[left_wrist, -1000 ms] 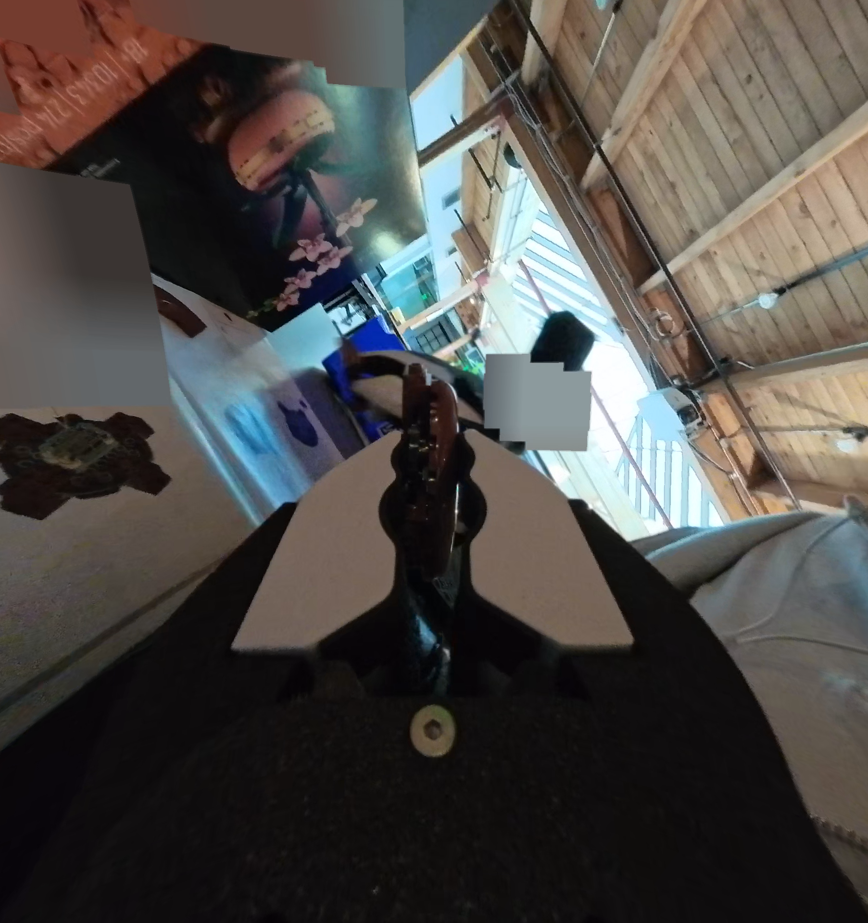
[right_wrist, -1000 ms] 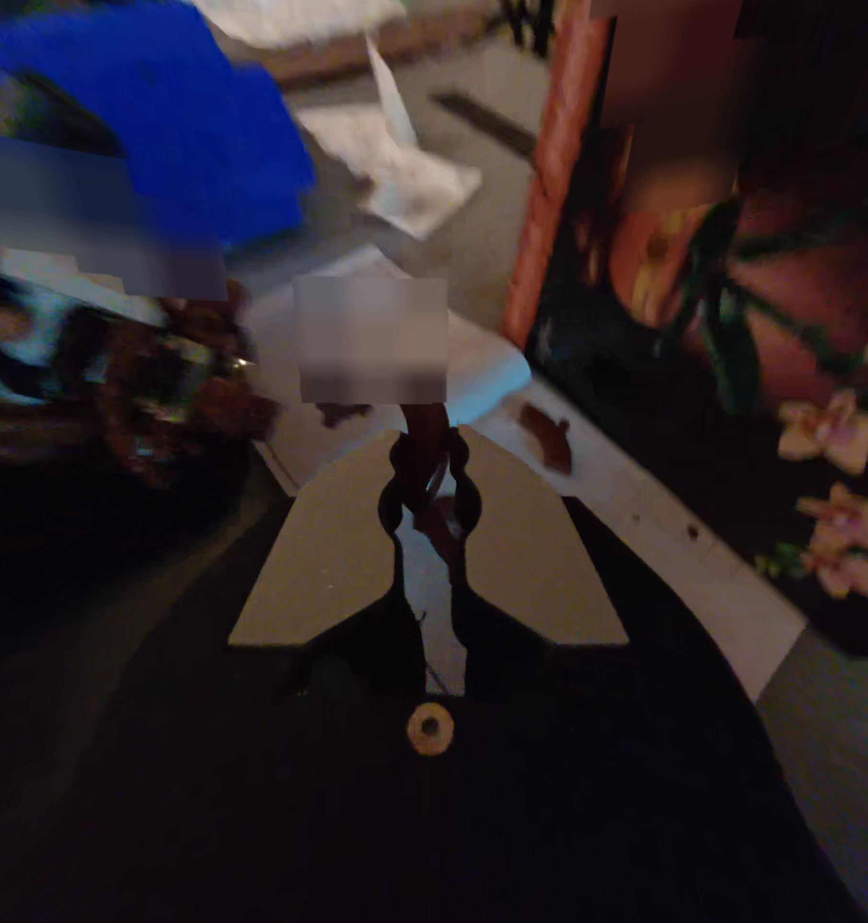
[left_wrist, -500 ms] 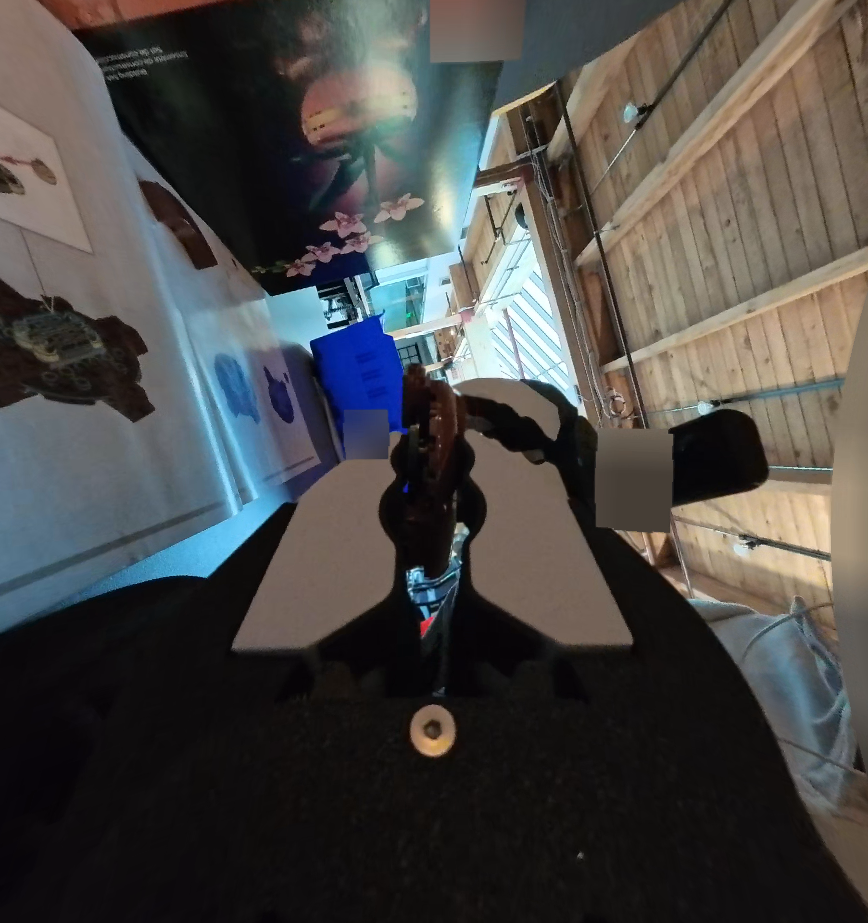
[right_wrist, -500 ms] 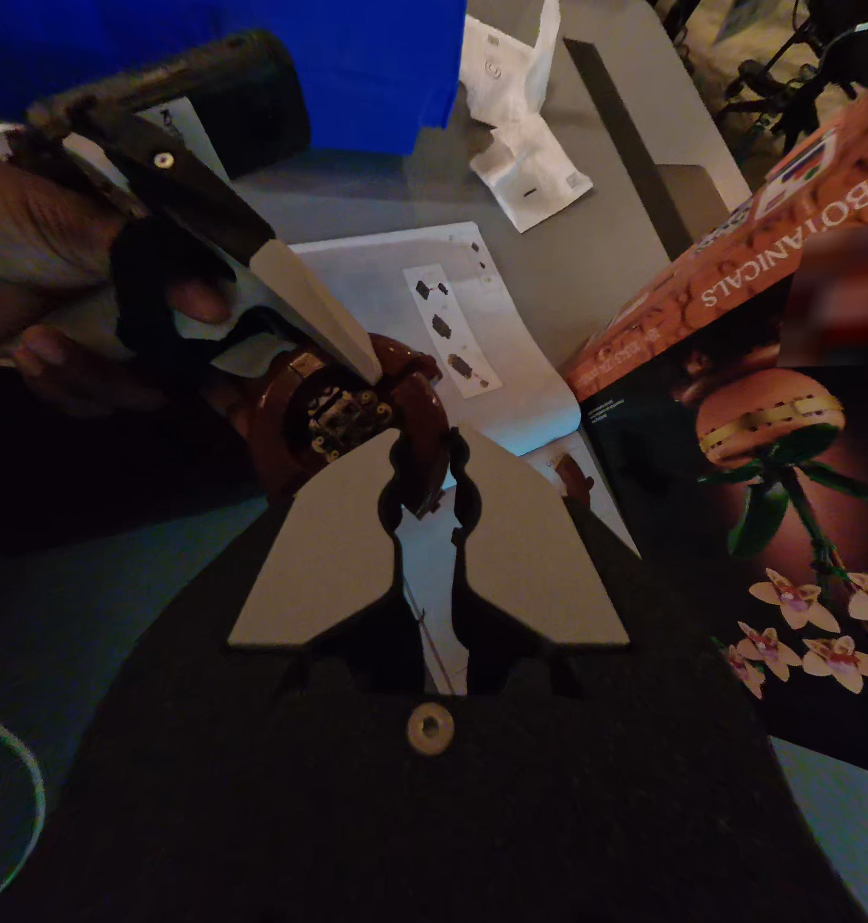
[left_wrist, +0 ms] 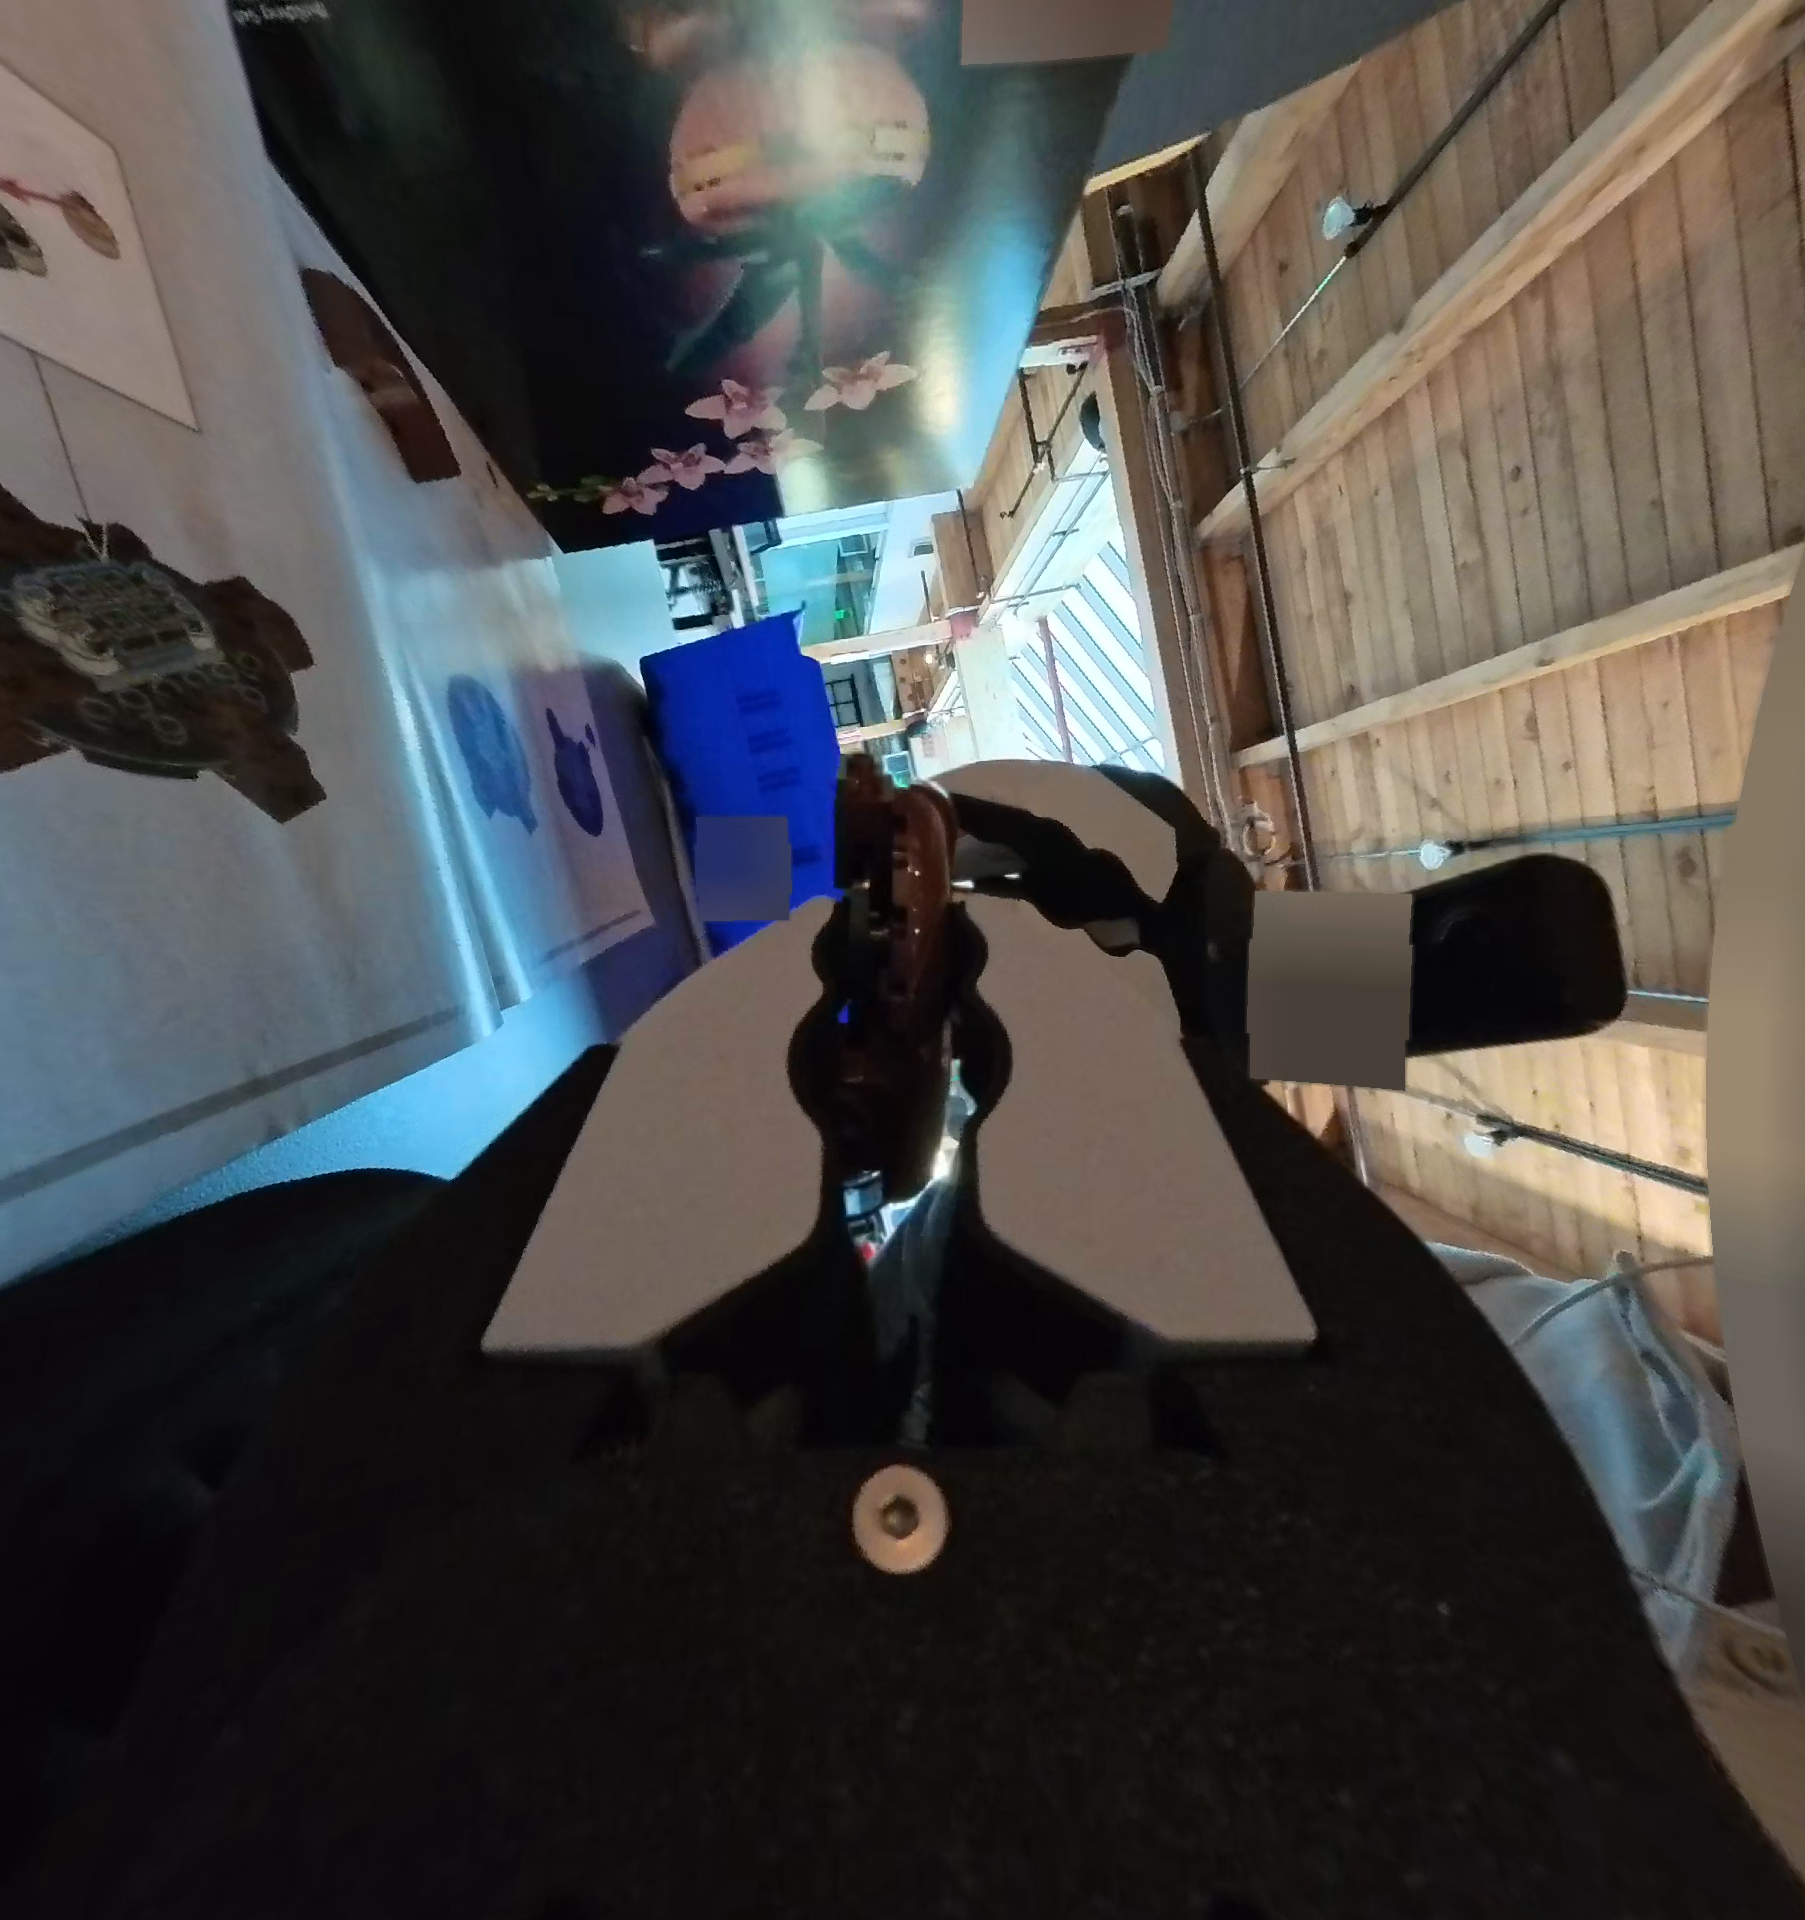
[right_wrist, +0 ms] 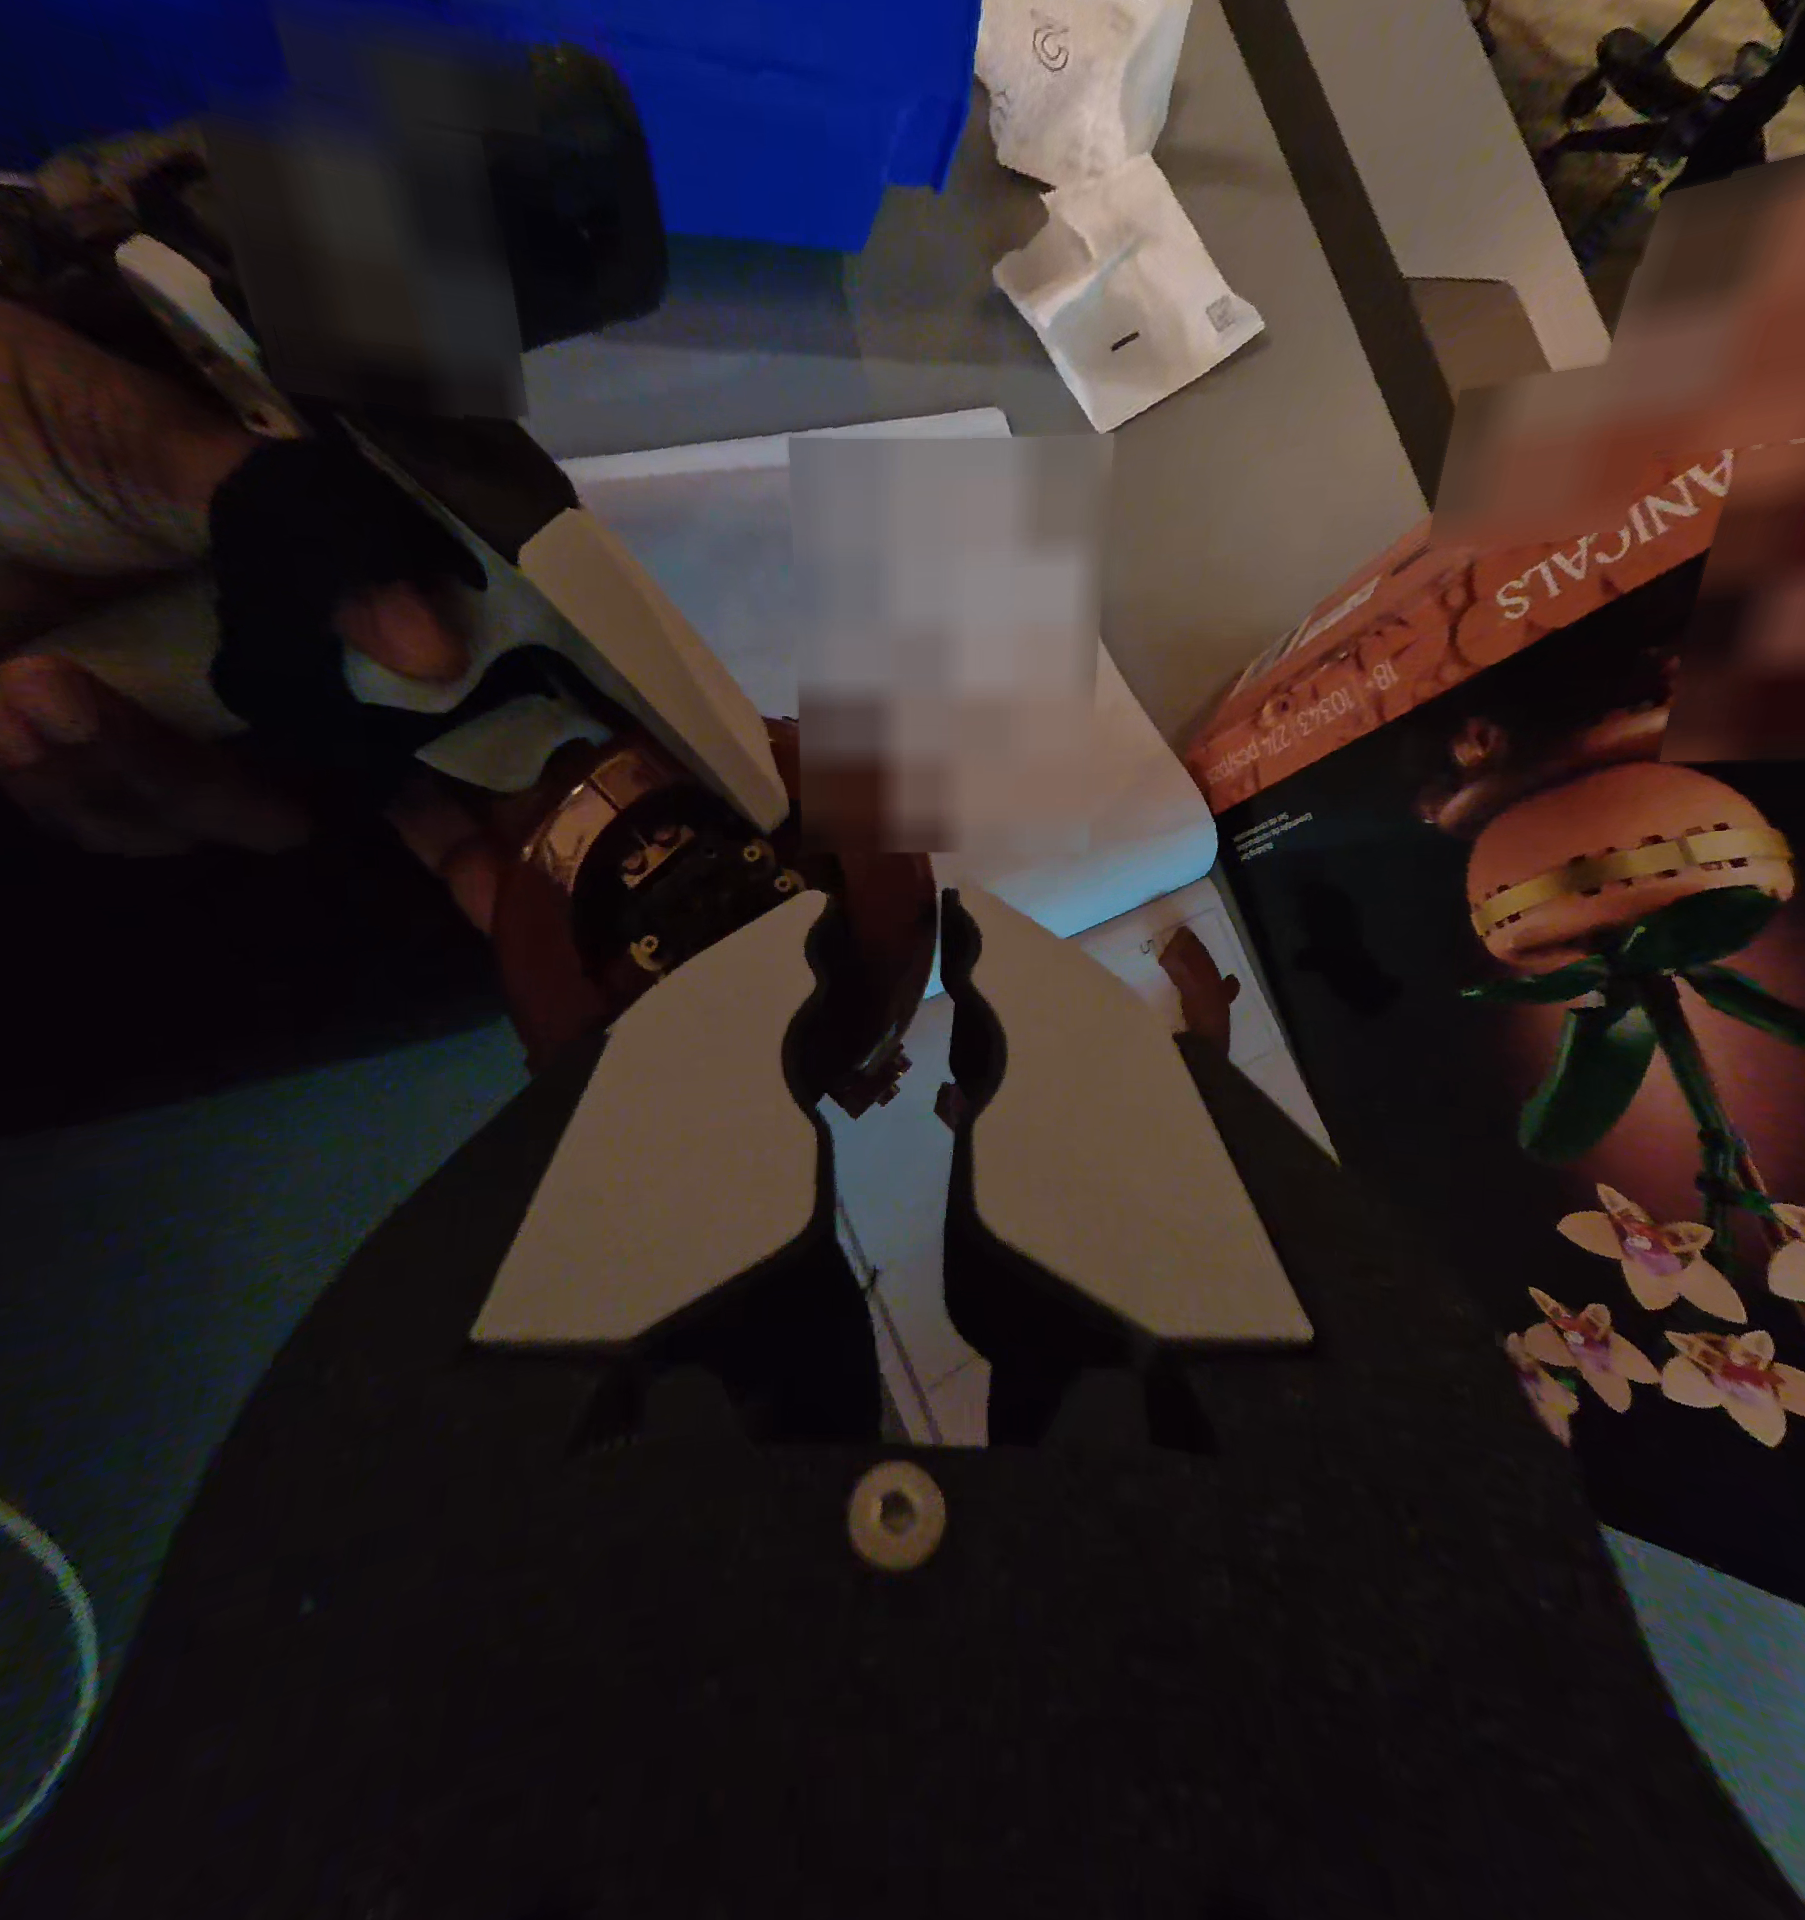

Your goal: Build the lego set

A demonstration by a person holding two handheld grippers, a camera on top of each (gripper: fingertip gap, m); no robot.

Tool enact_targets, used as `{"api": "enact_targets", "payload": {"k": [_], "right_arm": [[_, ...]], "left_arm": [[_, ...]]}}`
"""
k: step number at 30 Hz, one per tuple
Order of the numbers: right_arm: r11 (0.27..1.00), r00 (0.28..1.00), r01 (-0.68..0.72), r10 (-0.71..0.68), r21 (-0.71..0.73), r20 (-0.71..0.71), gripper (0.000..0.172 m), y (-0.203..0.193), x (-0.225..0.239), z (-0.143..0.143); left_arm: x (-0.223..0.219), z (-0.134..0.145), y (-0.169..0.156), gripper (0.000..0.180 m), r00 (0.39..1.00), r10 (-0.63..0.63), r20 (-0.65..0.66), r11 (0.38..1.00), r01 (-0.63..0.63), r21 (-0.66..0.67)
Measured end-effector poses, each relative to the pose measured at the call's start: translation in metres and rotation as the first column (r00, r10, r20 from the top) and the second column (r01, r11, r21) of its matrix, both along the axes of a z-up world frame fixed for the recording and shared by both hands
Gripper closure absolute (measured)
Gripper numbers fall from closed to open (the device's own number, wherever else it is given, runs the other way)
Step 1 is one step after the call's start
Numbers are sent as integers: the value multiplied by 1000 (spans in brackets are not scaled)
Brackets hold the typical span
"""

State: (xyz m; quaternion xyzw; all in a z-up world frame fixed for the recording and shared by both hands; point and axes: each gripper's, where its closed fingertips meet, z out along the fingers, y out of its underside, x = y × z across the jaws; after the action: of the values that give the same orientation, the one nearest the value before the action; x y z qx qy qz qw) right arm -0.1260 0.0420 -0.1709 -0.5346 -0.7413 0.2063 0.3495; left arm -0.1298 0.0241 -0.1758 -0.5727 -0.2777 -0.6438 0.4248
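My left gripper [left_wrist: 900, 925] is shut on a round brown brick-built model [left_wrist: 919, 852] and holds it up on edge. In the right wrist view the model [right_wrist: 669, 894] shows its dark studded inside, with the left gripper's white finger [right_wrist: 649, 665] laid across it. My right gripper [right_wrist: 882, 925] stands around the model's brown rim. The rim lies against one pad, and a sliver of light shows between it and the other pad, so this gripper is open. The right gripper also shows in the left wrist view [left_wrist: 981, 857], at the model's upper edge.
An open instruction booklet [right_wrist: 690, 540] lies under the grippers on a grey table [right_wrist: 1241, 499]. A box with an orchid picture [right_wrist: 1500, 1039] is to the right. A blue bin [right_wrist: 773, 104] and crumpled white paper [right_wrist: 1116, 260] lie beyond. A hand [right_wrist: 46, 520] holds the left gripper. The tips of both grippers are at nearly the same place.
My right gripper came up to the model and now stands around its rim, its jaws a little wider. My left gripper turned with the model still in its grasp.
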Motion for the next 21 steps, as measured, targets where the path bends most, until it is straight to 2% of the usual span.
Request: {"api": "enact_targets", "payload": {"k": [11, 14, 18, 20, 21], "right_arm": [[998, 1000, -7, 7, -68, 6, 146, 0, 2, 1], [992, 1000, -14, 14, -124, -4, 142, -3, 3, 2], [954, 998, -33, 15, -298, -63, 132, -4, 7, 13], [883, 991, -55, -7, -466, -131, 126, 0, 9, 26], [825, 986, -69, -29, -561, -164, 126, 5, 10, 32]], "left_arm": [[2, 2, -2, 163, 999, -25, 44, 1000, 25, 11], [1, 3, -2, 164, 998, -25, 54, 1000, 24, 13], [1, 4, -3, 163, 998, -26, 58, 1000, 25, 19], [1, 5, -3, 163, 998, -31, 55, 999, 30, 30], [3, 7, -4, 164, 998, -42, 45, 998, 40, 44]]}}
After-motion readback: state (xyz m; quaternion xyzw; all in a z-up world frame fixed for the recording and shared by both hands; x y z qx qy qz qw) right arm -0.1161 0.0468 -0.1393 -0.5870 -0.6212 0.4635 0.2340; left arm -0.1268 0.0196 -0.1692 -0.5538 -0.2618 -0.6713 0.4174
